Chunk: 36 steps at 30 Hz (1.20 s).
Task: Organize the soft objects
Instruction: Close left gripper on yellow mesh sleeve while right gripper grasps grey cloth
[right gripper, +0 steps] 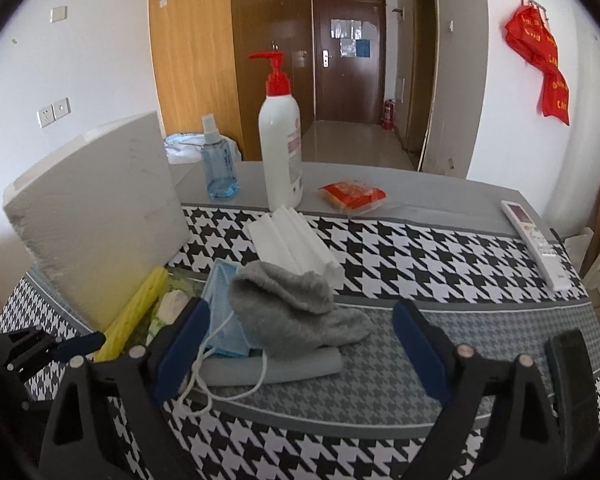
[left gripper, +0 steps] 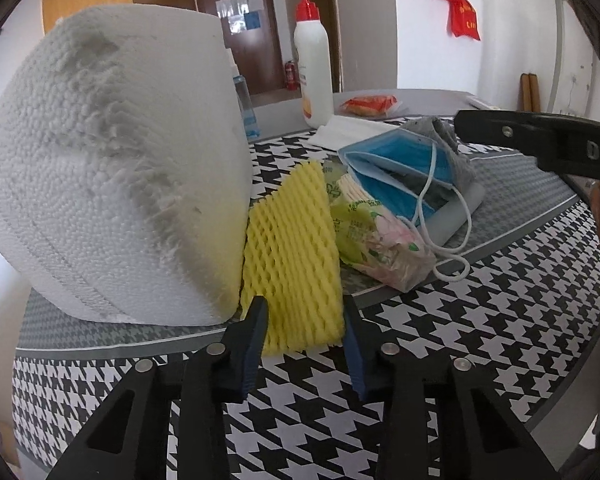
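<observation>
My left gripper (left gripper: 305, 322) is shut on the near end of a yellow foam net sleeve (left gripper: 292, 248), which leans against a white styrofoam block (left gripper: 108, 168). Beside it lie a green tissue pack (left gripper: 374, 236), a blue face mask (left gripper: 396, 168) and a grey sock (left gripper: 440, 136). In the right wrist view my right gripper (right gripper: 302, 332) is open and empty, its fingers on either side of the grey sock (right gripper: 292, 304), which rests on the mask (right gripper: 224, 320) and a grey foam strip (right gripper: 276, 370). The yellow sleeve (right gripper: 134, 316) and the styrofoam block (right gripper: 96, 224) stand at the left.
A folded white tissue stack (right gripper: 296, 240), a white pump bottle (right gripper: 281, 140), a blue spray bottle (right gripper: 219, 160), a red snack packet (right gripper: 352, 194) and a remote control (right gripper: 536, 240) sit on the houndstooth tablecloth (right gripper: 440, 248). A black object (right gripper: 572, 372) lies at the near right.
</observation>
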Each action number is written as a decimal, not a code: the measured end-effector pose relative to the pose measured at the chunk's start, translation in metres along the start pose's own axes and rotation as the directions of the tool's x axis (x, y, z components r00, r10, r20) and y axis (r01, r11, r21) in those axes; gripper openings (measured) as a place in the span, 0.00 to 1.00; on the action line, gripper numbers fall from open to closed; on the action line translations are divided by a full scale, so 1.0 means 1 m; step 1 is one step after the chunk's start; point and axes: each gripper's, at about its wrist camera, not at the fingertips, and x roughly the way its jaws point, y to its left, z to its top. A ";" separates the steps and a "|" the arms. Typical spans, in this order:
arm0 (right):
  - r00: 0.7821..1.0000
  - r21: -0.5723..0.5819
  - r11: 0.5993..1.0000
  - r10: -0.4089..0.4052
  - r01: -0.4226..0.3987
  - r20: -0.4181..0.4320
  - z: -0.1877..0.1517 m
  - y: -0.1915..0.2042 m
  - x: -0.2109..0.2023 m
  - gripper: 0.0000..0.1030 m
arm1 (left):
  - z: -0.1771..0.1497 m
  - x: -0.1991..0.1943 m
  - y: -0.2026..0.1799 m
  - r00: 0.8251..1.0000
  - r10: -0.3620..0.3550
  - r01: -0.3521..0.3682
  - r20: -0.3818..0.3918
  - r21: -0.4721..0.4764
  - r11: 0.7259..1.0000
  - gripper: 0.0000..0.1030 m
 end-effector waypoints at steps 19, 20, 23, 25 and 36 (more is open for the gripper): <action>0.989 0.078 0.995 0.076 -0.066 -0.128 0.002 -0.015 0.041 0.60 | 0.010 0.014 0.003 1.000 -0.009 0.008 -0.017 -0.006 1.000 0.18; 0.988 0.084 0.994 0.076 -0.065 -0.136 0.002 -0.016 0.042 0.56 | 0.010 0.014 0.003 1.000 -0.011 0.011 -0.015 -0.007 1.000 0.17; 0.985 0.105 0.992 0.082 -0.066 -0.154 0.000 -0.020 0.048 0.49 | 0.010 0.013 0.004 1.000 -0.015 0.015 -0.013 -0.008 1.000 0.16; 0.984 0.112 0.991 0.084 -0.067 -0.157 -0.001 -0.021 0.048 0.45 | 0.009 0.012 0.004 1.000 -0.019 0.019 -0.010 -0.005 1.000 0.16; 0.989 0.094 0.994 0.068 -0.056 -0.131 -0.002 -0.020 0.040 0.13 | 0.003 0.002 0.010 0.999 -0.043 0.044 0.005 -0.033 0.999 0.11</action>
